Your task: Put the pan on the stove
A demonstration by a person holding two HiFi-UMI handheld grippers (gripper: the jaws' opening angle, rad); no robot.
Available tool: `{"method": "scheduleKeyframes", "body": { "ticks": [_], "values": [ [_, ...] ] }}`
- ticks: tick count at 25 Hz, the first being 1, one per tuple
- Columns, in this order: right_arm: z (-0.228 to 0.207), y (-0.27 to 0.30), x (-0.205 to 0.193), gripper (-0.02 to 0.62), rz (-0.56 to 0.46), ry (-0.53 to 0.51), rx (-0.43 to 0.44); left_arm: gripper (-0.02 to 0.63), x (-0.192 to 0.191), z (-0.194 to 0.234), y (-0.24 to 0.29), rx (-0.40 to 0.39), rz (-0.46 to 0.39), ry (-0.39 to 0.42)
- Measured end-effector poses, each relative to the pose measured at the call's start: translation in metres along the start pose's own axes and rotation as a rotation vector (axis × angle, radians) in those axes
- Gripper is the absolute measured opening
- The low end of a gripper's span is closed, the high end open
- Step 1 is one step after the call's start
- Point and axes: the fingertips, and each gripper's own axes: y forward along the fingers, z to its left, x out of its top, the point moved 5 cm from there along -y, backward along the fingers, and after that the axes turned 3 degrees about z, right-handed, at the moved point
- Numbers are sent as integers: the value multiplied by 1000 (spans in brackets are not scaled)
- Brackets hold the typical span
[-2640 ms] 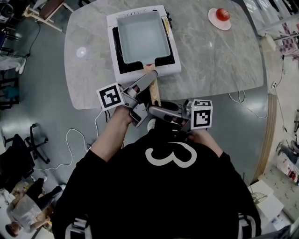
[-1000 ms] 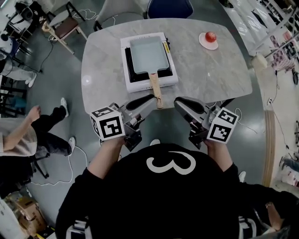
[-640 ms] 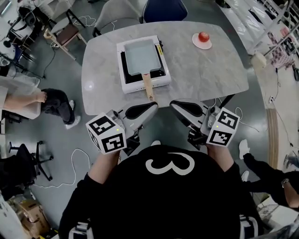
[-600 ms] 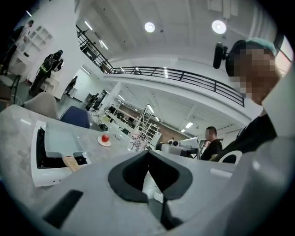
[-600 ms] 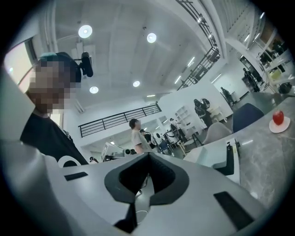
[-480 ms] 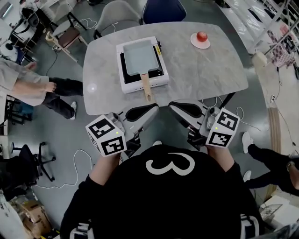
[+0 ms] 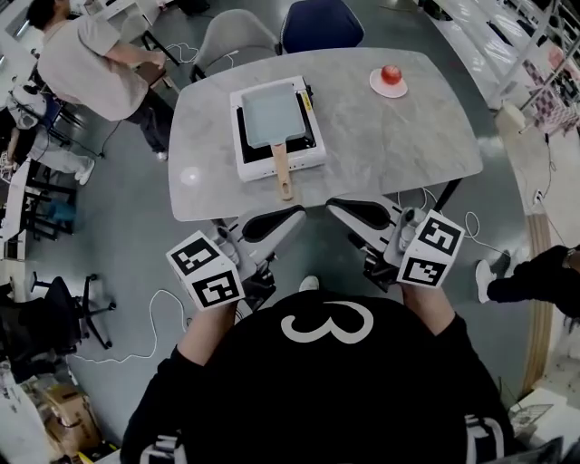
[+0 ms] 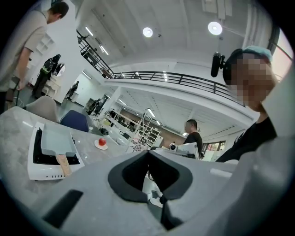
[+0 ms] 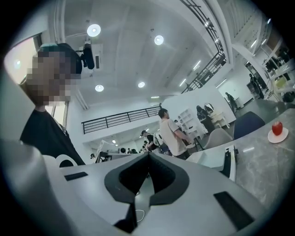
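A square grey pan sits on the white portable stove on the marble table, its wooden handle pointing toward me. The left gripper view shows the pan on the stove at the far left. My left gripper and right gripper hang side by side off the table's near edge, close to my body. Both are shut with nothing between the jaws. The right gripper view shows only the stove's end.
A red fruit on a small plate lies at the table's far right. A grey chair and a blue chair stand behind the table. A person stands at the back left. Cables trail on the floor.
The left gripper has left the pan handle and both grippers have drawn back from the table toward my body. A bystander has walked from the left side to the back left.
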Motion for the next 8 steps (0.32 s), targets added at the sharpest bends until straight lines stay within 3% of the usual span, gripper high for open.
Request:
{"method": "scheduleKeyframes", "body": {
  "ticks": [8],
  "values": [
    [6, -8, -2, 14, 14, 1, 3, 15, 5, -8, -2, 35, -15, 9]
  ]
}}
